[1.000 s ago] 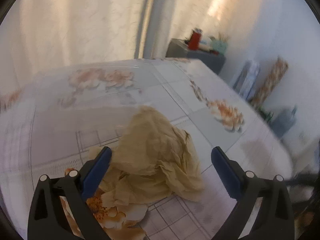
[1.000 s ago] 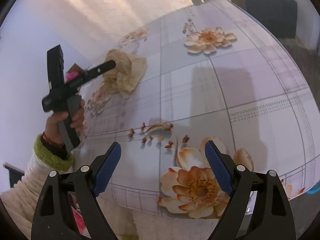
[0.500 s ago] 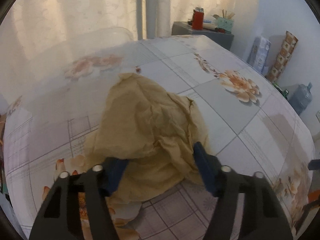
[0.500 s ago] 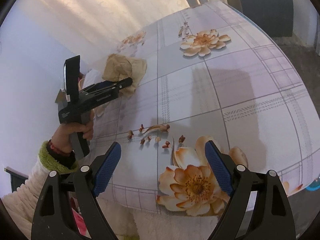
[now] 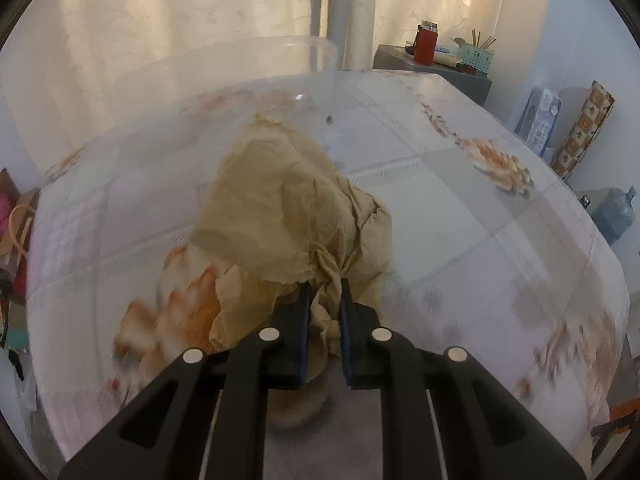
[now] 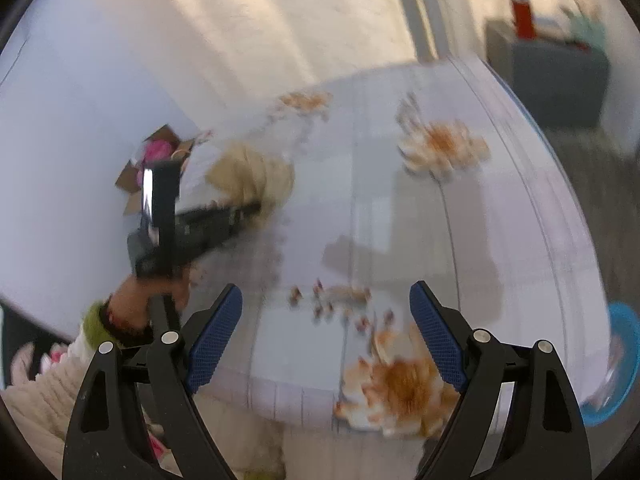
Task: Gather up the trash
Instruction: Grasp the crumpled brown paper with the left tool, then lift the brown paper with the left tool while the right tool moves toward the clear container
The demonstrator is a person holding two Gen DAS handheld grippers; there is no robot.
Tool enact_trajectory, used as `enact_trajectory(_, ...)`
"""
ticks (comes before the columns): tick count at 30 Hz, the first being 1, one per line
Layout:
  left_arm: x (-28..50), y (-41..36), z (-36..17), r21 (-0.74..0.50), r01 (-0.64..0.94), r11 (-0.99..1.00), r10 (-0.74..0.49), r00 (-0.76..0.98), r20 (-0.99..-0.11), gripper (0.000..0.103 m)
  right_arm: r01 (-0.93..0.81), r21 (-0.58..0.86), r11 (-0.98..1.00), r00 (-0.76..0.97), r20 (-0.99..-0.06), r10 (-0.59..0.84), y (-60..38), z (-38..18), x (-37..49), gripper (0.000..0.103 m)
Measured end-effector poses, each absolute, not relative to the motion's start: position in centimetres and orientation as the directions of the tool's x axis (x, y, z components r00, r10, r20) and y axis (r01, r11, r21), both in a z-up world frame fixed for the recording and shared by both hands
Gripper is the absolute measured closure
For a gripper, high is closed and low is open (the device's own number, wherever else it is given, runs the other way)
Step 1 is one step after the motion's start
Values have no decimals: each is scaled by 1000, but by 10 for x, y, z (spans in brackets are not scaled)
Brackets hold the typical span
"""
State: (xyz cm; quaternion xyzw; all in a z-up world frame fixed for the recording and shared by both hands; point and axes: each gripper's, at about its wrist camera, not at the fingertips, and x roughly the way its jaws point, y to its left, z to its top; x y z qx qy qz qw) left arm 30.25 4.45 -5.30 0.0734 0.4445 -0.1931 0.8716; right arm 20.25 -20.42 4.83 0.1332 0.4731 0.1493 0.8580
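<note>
A crumpled tan paper (image 5: 288,208) lies on the floral tablecloth (image 5: 460,208). My left gripper (image 5: 324,292) is shut on the paper's near edge, the blue pads pinching a fold. In the right wrist view the same paper (image 6: 252,176) shows blurred at the far left of the table, with the left gripper (image 6: 256,208) held by a hand on it. My right gripper (image 6: 326,304) is open and empty above the table's near edge.
A grey side cabinet (image 5: 436,68) with a red jar (image 5: 425,42) stands past the table. A water jug (image 5: 612,212) and boxes stand at the right wall. A blue bowl (image 6: 616,364) sits low right. A cardboard box (image 6: 156,160) is at the left.
My left gripper has closed from wide open onto the tan paper. The right gripper's view has swung and is blurred with motion; it stays open.
</note>
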Motion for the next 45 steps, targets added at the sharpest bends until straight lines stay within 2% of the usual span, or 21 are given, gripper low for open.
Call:
enact_trajectory(4, 280, 75, -53, -69, 362, 930, -267, 534, -802, 91, -275, 394, 877, 461, -747, 480, -178, 63, 242, 21)
enact_trajectory(6, 269, 89, -53, -91, 336, 937, -270, 536, -800, 91, -338, 363, 869, 433, -760, 485, -159, 67, 272, 21)
enact_trajectory(10, 249, 115, -54, -132, 298, 945, -281, 540, -794, 91, -396, 296, 869, 450, -763, 465, -131, 80, 329, 21)
enact_trajectory(15, 233, 135, -54, -190, 256, 948, -303, 541, -784, 91, -439, 325, 838, 414, -754, 510, -95, 89, 401, 21)
enact_trajectory(21, 221, 160, -55, -260, 205, 944, -331, 546, -770, 91, -420, 229, 878, 417, -810, 411, -48, 64, 471, 21)
enact_trajectory(25, 213, 170, -57, -285, 196, 938, -346, 546, -763, 91, -395, 227, 890, 330, -869, 369, -38, 30, 488, 21)
enact_trajectory(28, 213, 178, -59, -322, 189, 928, -372, 540, -755, 91, -437, 209, 875, 308, -879, 364, -33, 23, 477, 22)
enact_trajectory(32, 214, 178, -59, -335, 185, 924, -380, 541, -750, 91, -496, 107, 862, 327, -896, 300, -30, 26, 447, 41)
enact_trajectory(35, 214, 177, -59, -336, 182, 924, -379, 545, -748, 91, -531, -16, 847, 354, -912, 204, -27, 19, 427, 48)
enact_trajectory(37, 215, 178, -60, -341, 176, 923, -380, 546, -747, 91, -549, -84, 831, 371, -916, 153, -25, 12, 416, 57)
enact_trajectory(38, 215, 178, -60, -345, 170, 923, -380, 546, -747, 91, -554, -112, 825, 376, -917, 129, -25, 7, 410, 66)
enact_trajectory(39, 215, 179, -60, -348, 167, 923, -380, 547, -746, 91, -555, -127, 822, 379, -918, 115, -25, 4, 407, 77)
enact_trajectory(42, 215, 180, -60, -350, 158, 923, -377, 548, -746, 91, -563, -162, 811, 393, -915, 89, -30, -3, 391, 92)
enact_trajectory(45, 216, 180, -60, -352, 148, 924, -373, 548, -748, 91, -581, -180, 794, 412, -906, 96, -39, -2, 364, 100)
